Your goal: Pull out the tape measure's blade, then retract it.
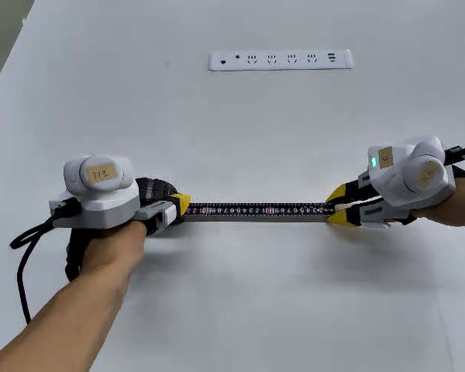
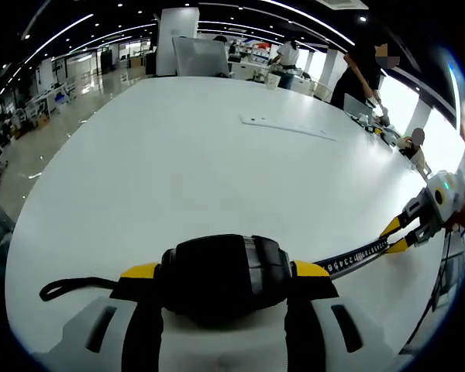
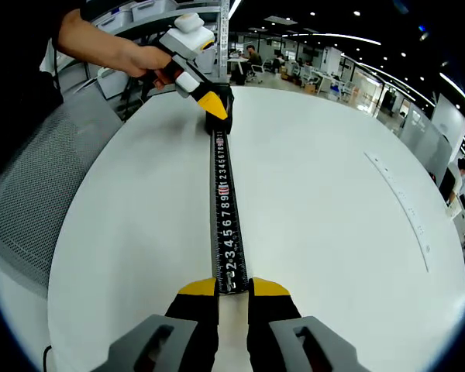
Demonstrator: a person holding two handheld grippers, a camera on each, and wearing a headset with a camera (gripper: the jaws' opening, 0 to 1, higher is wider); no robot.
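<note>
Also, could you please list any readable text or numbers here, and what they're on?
"2 3 4 5 6 7 8 9" on the tape blade; farther numerals blurred.
Sticker on the left gripper: handwriting, unreadable.
Stickers on the right gripper: unreadable.
Tape measure case: no readable print.

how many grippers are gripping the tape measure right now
2: the left gripper clamps the tape measure case; the right gripper pinches the end of the blade.

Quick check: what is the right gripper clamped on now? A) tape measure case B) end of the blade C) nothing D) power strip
B: the right gripper pinches the blade at its tip, while the left gripper holds the case.
</note>
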